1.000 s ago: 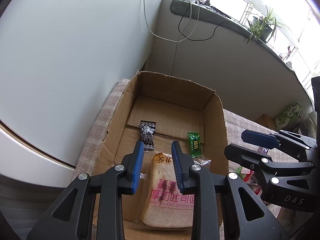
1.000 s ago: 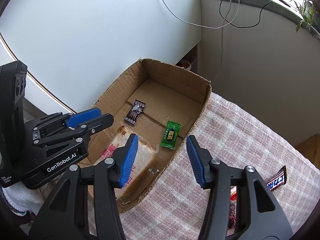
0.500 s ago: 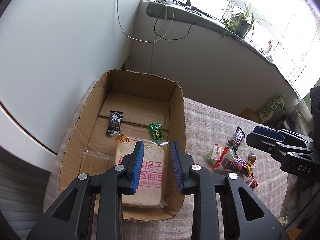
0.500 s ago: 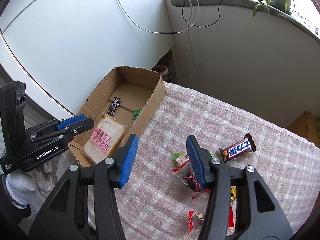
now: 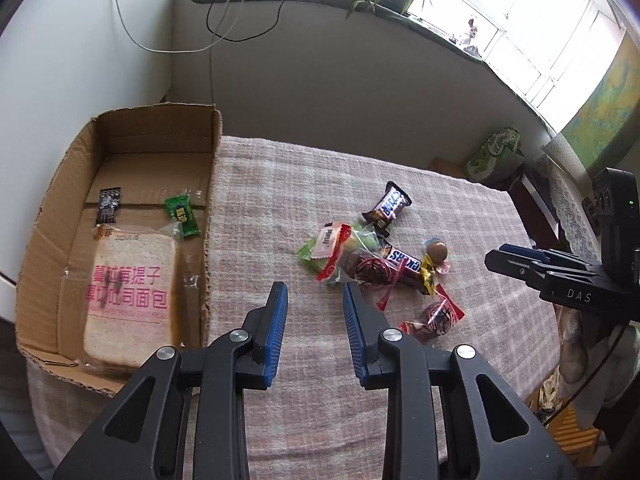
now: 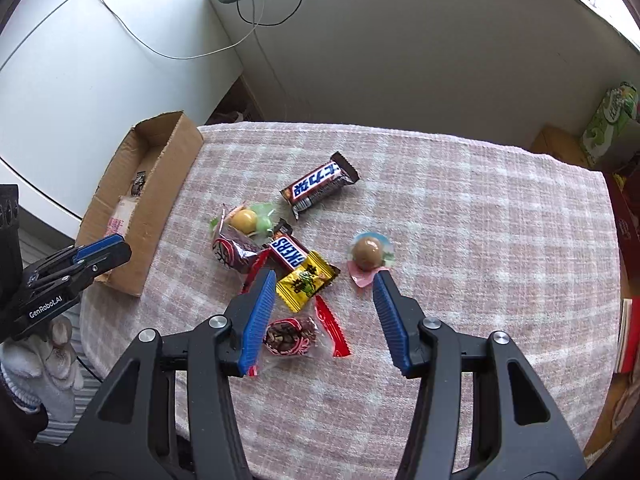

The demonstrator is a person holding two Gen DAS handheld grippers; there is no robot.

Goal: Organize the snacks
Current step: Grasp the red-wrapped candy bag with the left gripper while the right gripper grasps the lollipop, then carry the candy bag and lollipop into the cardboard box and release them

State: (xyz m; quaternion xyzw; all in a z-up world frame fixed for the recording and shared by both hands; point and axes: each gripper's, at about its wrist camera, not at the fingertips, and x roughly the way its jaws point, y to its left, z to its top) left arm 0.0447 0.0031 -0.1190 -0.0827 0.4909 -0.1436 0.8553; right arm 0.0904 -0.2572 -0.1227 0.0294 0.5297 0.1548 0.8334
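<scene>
Both grippers have swung away from the cardboard box (image 5: 120, 132) at far left, where the bread pack (image 5: 132, 292) lies. The left gripper (image 5: 314, 312) is narrowly parted and empty; the right gripper (image 6: 324, 300) gapes wide and empty over the snack pile (image 6: 280, 256), so the next pick likely comes from there.

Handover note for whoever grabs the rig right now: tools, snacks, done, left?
Left tool: open, empty, over the cloth beside the cardboard box.
Right tool: open, empty, above the snack pile.
Done: bread pack, black candy and green candy lie in the box.
Left, all loose on the tablecloth: two Snickers bars, yellow packet, chocolate ball, red-wrapped sweets and the clear-wrapped pieces.
</scene>
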